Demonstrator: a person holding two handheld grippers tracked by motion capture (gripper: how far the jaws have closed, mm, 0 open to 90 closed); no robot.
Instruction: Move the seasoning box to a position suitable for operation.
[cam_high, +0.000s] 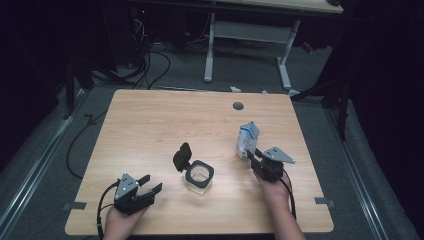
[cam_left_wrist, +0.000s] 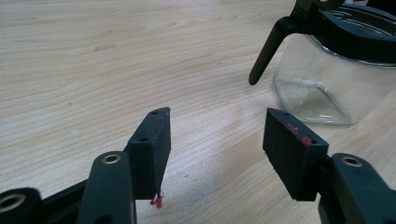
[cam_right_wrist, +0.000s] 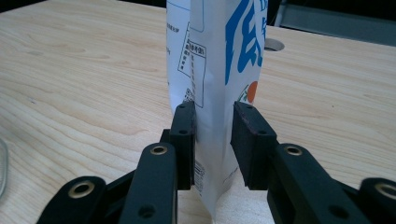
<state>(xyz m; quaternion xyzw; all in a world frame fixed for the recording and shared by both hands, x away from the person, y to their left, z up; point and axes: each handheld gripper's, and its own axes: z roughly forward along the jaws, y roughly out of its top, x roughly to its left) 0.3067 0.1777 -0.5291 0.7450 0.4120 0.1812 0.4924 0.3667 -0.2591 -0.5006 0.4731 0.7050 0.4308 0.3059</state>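
Note:
A white pouch with blue print (cam_high: 247, 140) (cam_right_wrist: 219, 56) stands upright at the right of the wooden table (cam_high: 150, 120). My right gripper (cam_high: 252, 156) (cam_right_wrist: 212, 128) is shut on the pouch's lower part, and both pads pinch it narrow. A square glass jar (cam_high: 200, 176) (cam_left_wrist: 336, 84) sits mid-table with its black hinged lid (cam_high: 182, 156) flipped up and open. My left gripper (cam_high: 152, 183) (cam_left_wrist: 219, 140) rests near the front left, open with nothing between its pads. The jar lies ahead of it and to its right in the left gripper view.
A round cable hole (cam_high: 238, 106) lies near the table's far edge. Grey tape marks sit at the front left (cam_high: 75, 205) and front right (cam_high: 325, 201). Beyond the table stand a white-legged desk (cam_high: 250, 30) and floor cables (cam_high: 150, 60).

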